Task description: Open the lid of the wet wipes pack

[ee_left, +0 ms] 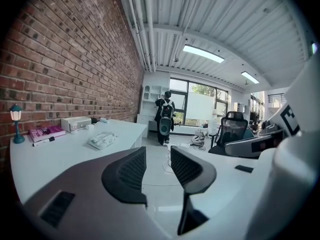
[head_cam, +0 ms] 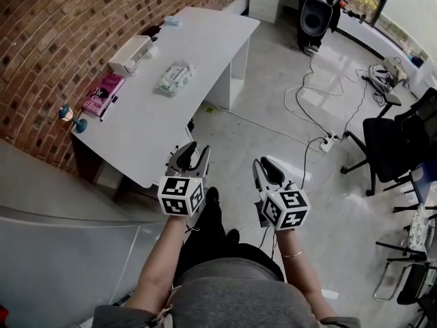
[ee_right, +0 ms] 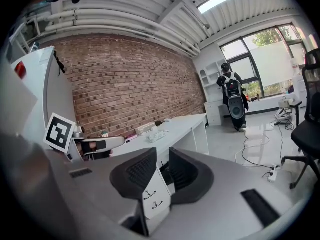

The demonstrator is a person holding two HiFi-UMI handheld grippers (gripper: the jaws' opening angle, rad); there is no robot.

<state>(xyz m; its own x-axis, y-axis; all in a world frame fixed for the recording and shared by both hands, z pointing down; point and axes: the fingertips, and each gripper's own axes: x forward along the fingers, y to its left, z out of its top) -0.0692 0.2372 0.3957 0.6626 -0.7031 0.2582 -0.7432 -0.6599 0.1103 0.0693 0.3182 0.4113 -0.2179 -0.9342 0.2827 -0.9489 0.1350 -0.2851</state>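
Note:
The wet wipes pack (head_cam: 175, 78) lies flat on the white table (head_cam: 157, 125), near the table's middle; its lid cannot be made out from here. It also shows small and far off as the pack (ee_left: 101, 140) in the left gripper view and the pack (ee_right: 156, 134) in the right gripper view. My left gripper (head_cam: 193, 149) hovers off the table's near end, open and empty. My right gripper (head_cam: 263, 166) is beside it over the floor, jaws apart with nothing between them. Both point level toward the table, as the left gripper (ee_left: 157, 156) and right gripper (ee_right: 162, 164) views show.
On the table by the brick wall are a white box (head_cam: 130, 54), a pink book (head_cam: 104, 94) and a small blue lamp (head_cam: 72, 117). Cables and a power strip (head_cam: 328, 141) lie on the floor. Black office chairs (head_cam: 396, 142) stand at right. A person with a backpack (ee_left: 165, 116) stands far off.

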